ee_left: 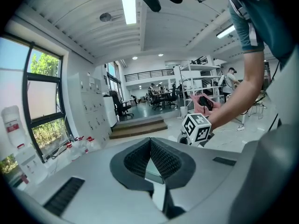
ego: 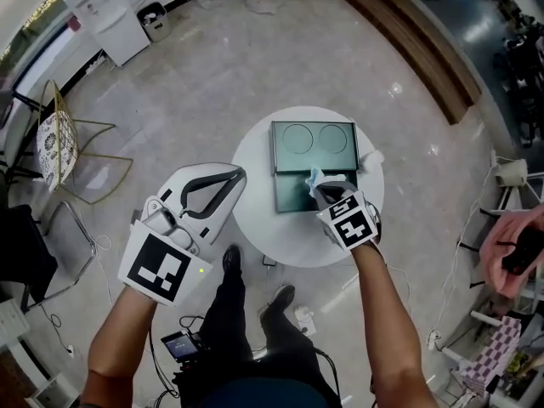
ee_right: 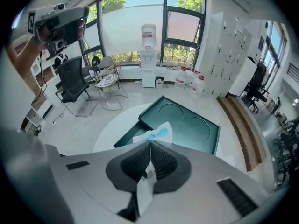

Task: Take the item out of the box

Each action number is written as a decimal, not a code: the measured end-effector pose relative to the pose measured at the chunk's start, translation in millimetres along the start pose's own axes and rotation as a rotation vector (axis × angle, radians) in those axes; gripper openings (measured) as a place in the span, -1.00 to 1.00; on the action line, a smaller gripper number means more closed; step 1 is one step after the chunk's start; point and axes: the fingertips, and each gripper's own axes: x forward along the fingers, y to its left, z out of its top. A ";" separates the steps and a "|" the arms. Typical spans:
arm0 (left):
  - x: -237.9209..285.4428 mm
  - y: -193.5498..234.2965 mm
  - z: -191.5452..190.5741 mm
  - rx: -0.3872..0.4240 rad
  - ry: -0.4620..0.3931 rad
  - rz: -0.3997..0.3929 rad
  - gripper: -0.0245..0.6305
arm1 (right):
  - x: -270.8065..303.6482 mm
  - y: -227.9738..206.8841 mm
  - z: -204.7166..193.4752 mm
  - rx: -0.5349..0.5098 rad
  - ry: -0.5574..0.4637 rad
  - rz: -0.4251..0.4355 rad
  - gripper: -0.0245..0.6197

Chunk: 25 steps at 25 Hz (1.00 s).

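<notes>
Pinching the item [ee_right: 154, 134] in the right hand-held gripper [ee_right: 150, 146], holding it above the box [ego: 313, 139] at its six o'clock end. Holding the left hand-held gripper [ego: 236, 175] closed, empty. Looking nearly done: only setting down left.

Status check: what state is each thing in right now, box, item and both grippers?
Box: open, on the table.
Lid: lying flat beside the box.
Packet: pinched, over the box.
Right gripper: jaws shut on packet.
Left gripper: jaws shut, empty.
</notes>
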 end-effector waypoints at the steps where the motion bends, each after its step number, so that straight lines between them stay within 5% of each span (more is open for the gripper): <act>1: -5.4 -1.0 7.3 0.006 -0.004 0.004 -0.87 | -9.4 2.1 2.8 0.006 -0.010 -0.002 -0.81; 12: -82.8 -16.6 100.5 0.060 -0.077 0.036 -0.87 | -167.9 30.5 55.1 0.063 -0.226 -0.086 -0.81; 25: -191.8 -79.3 222.5 0.180 -0.161 0.044 -0.86 | -431.0 89.4 89.5 0.049 -0.564 -0.235 -0.81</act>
